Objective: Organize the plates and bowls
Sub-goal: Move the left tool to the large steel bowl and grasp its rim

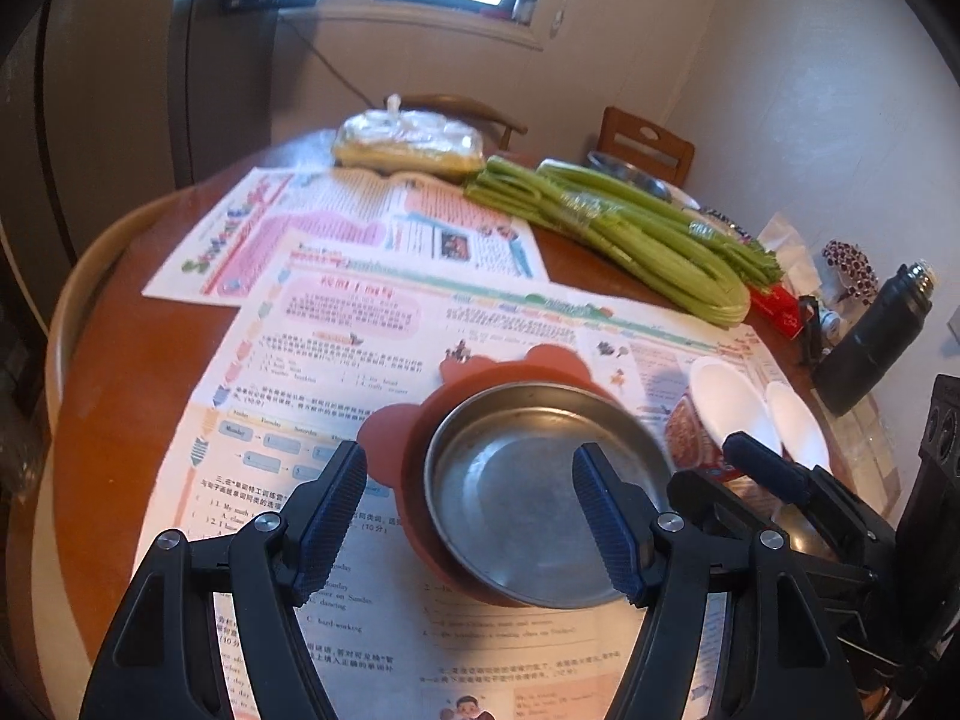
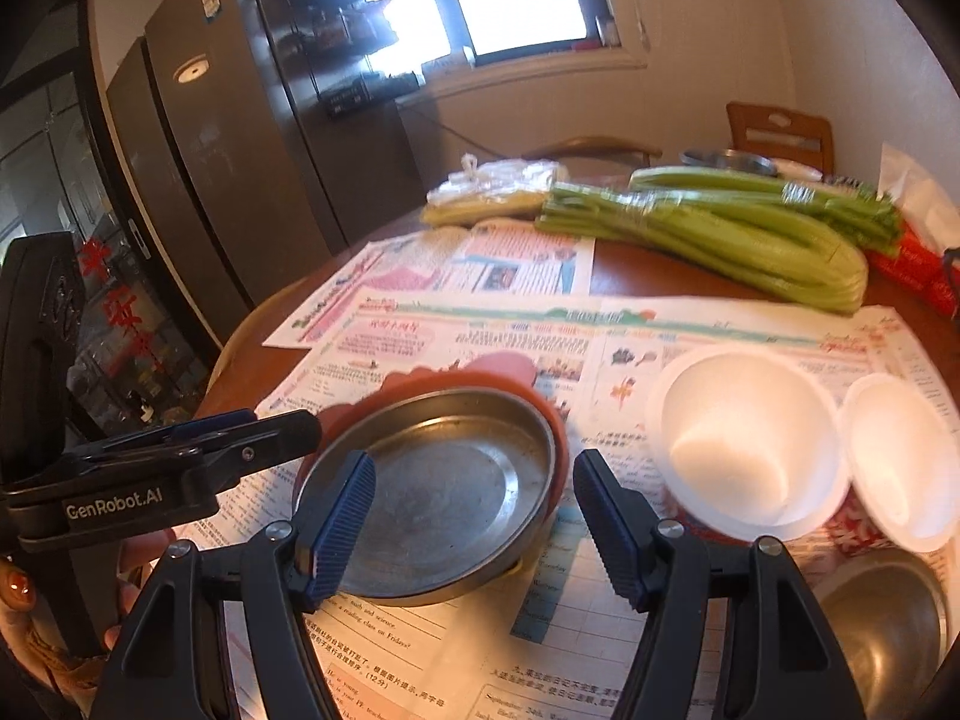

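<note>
**Sorting out the dishes, both grippers hovering empty**

Looking at the whole spread first: big round wooden table (image 1: 138,360) covered with printed newspaper sheets (image 1: 360,324), and a long bundle of celery (image 1: 630,234) lying across the far side, well away from the dishes.

Dish-wise, the biggest thing is the metal plate (image 1: 528,492), which sits nested in a reddish silicone plate (image 1: 420,426) with little ear-shaped tabs. Just to the right of that pair are two white bowls, a larger white bowl (image 2: 744,438) and a smaller white bowl (image 2: 900,456), rims about touching, each seeming to sit on a red-patterned cup or tub. Down in the right wrist view's corner there's a steel bowl (image 2: 882,618) too.

Left gripper (image 1: 468,516) has its jaws spread wide, nothing between them, and hangs above the metal plate. Right gripper (image 2: 474,528) is also parted and empty, lined up over that plate's right rim.

My guess for the step: pick which piece gets grabbed next. If it's the metal plate, I'd come in low at the rim, one finger inside and one outside, since a thin shallow edge slips easily. Also watch that the silicone one underneath doesn't lift with it. For the bowls, a gentle pinch on the rim; they look light and could tip.
</note>
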`<state>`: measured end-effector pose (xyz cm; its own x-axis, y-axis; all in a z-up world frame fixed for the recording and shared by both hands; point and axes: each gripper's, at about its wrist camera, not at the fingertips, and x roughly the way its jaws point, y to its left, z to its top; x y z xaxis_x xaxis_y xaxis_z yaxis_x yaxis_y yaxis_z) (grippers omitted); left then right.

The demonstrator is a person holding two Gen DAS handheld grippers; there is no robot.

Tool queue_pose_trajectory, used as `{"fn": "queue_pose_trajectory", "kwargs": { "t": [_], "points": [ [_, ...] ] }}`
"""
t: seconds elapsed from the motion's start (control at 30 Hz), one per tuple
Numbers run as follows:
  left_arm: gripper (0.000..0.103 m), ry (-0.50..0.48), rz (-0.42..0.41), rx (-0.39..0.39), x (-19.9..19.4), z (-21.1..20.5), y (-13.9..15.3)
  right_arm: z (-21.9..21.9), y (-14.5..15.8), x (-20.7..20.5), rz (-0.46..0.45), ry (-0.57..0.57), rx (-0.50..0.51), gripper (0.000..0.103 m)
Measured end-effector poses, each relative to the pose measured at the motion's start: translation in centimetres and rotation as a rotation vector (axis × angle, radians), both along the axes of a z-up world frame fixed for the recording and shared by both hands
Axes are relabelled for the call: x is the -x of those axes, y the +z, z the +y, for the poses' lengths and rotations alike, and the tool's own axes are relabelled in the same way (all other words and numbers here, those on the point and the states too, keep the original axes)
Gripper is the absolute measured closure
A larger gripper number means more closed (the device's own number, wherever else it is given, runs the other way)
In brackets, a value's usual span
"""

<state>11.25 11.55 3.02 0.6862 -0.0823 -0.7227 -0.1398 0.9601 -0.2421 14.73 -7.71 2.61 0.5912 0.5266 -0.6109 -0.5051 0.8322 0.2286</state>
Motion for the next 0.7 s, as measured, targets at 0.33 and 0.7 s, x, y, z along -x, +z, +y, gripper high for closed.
{"fn": "queue_pose_trajectory", "kwargs": {
  "t": [0.33,0.7],
  "points": [
    [0.03,-0.002,-0.039,-0.019,1.5,-2.3,2.1,-3.1,3.0,2.0,-0.111,-0.059,0.0,0.034],
    [0.03,-0.07,-0.069,-0.025,2.5,-6.2,3.9,-7.9,5.6,4.0,-0.186,-0.129,-0.026,0.034]
  ]
}}
